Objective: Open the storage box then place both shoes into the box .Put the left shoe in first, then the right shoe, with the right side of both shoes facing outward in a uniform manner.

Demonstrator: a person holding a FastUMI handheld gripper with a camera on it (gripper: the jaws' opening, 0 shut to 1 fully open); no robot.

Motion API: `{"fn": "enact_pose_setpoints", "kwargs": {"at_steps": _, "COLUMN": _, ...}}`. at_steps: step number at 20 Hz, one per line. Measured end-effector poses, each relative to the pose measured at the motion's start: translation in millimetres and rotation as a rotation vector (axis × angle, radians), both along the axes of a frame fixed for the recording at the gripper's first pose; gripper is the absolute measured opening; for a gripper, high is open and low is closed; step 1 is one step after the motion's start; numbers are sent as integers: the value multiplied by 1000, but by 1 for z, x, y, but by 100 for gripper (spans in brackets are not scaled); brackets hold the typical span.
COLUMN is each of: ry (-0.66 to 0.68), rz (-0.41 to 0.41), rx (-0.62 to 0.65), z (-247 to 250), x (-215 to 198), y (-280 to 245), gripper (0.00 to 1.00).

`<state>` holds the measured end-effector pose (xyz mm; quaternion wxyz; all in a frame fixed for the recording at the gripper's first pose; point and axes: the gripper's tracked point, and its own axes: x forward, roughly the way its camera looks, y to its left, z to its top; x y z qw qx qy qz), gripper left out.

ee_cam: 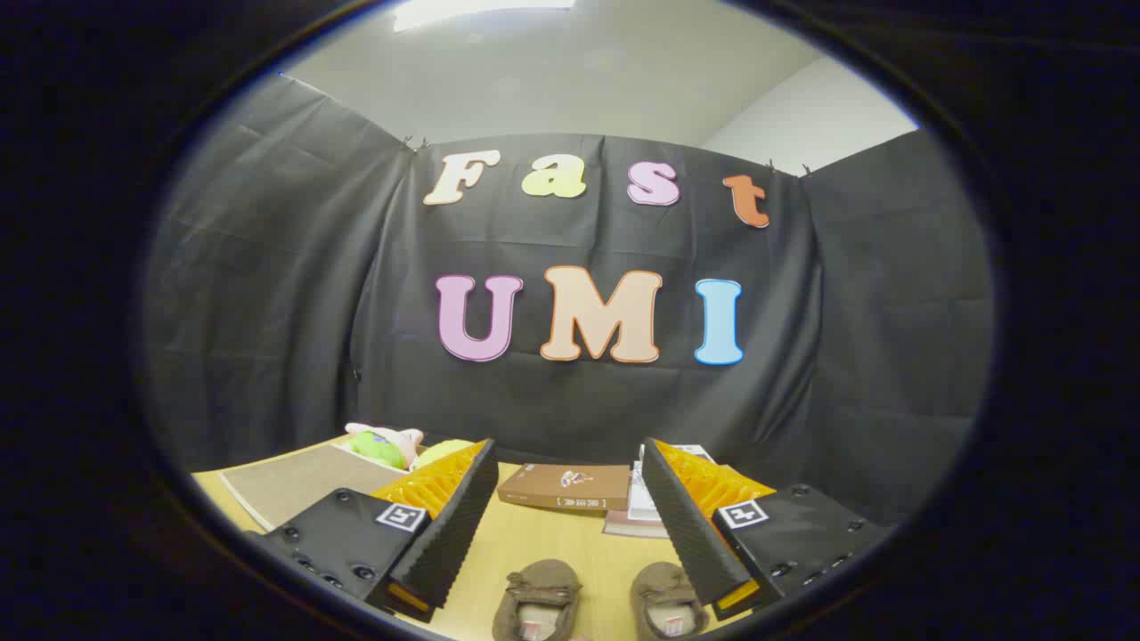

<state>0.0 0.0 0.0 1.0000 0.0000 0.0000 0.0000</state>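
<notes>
Two brown moccasin shoes stand side by side on the wooden table, toes pointing away from me. The left one [537,598] sits between my fingers, low and close. The right one [668,602] lies against the inner side of my right finger [690,534]. My gripper [570,525] is open, its black ribbed fingers spread wide, with nothing pressed between them. The left finger [450,534] stands apart from the left shoe.
A brown book [565,486] lies on the table [534,543] beyond the fingers, with a stack of papers or booklets [643,507] to its right. A grey-brown mat [298,485] lies at the left. Green and pink plush toys [385,442] rest behind the mat.
</notes>
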Motion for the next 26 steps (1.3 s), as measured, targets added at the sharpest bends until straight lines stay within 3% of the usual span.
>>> {"fn": "enact_pose_setpoints", "kwargs": {"at_steps": 18, "ry": 45, "rz": 8, "rx": -13, "z": -25, "x": 1, "y": 7, "gripper": 100}}
{"fn": "enact_pose_setpoints", "kwargs": {"at_steps": 26, "ry": 152, "rz": 164, "rx": 134, "z": -56, "x": 1, "y": 41, "gripper": 100}}
